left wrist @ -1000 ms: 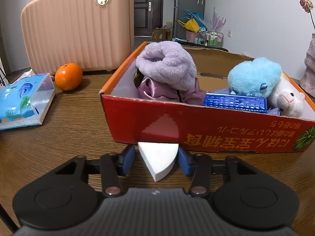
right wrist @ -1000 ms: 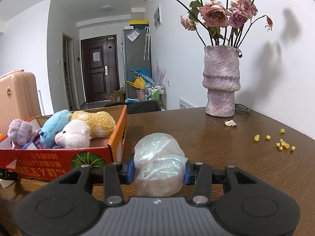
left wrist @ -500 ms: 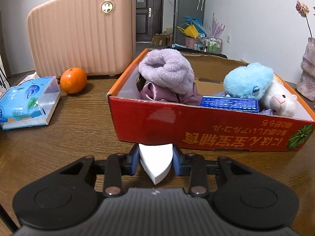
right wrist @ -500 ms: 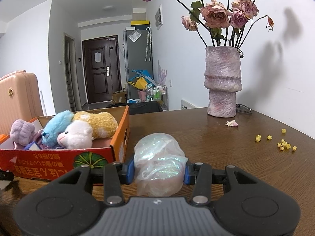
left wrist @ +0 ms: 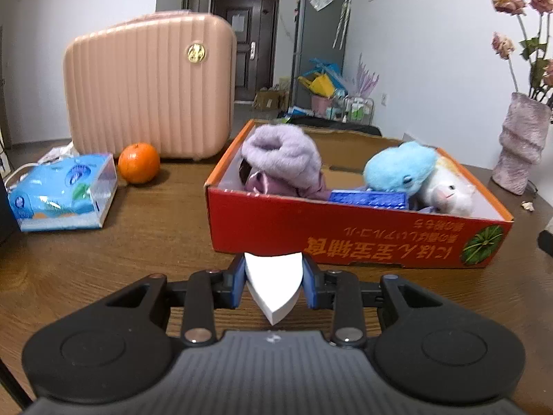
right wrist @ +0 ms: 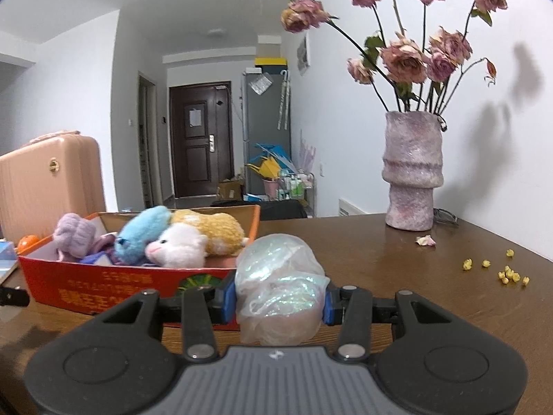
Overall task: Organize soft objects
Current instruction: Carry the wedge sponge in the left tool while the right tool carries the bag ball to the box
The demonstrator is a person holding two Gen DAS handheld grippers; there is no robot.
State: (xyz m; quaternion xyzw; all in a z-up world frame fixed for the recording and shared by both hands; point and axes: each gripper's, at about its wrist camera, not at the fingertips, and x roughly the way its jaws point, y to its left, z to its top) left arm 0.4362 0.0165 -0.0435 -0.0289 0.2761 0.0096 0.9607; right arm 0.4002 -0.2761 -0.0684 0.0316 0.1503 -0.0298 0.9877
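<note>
I judge the job well along but not finished: the red-and-orange cardboard box [left wrist: 359, 238] on the brown wooden table [left wrist: 145, 242] already holds a fluffy lilac plush [left wrist: 281, 157], a light-blue plush [left wrist: 401, 169], a white lamb plush [left wrist: 446, 193] and, behind them, a yellow plush [right wrist: 211, 228]. Two soft pieces are not yet in it. My left tool [left wrist: 273, 285] is clamped on a white wedge-shaped foam sponge [left wrist: 273, 282], held just in front of the box's near wall. My right tool [right wrist: 278, 302] grips a crumpled iridescent clear plastic bag [right wrist: 280, 287] beside the box's right end. Both need lifting over the rim and releasing inside. Compared with a second ago, the left tool has squeezed the sponge narrower, and the box now sits lower and farther off in its view; the right tool's grip looks unchanged, with the box showing a little more of its inside.
</note>
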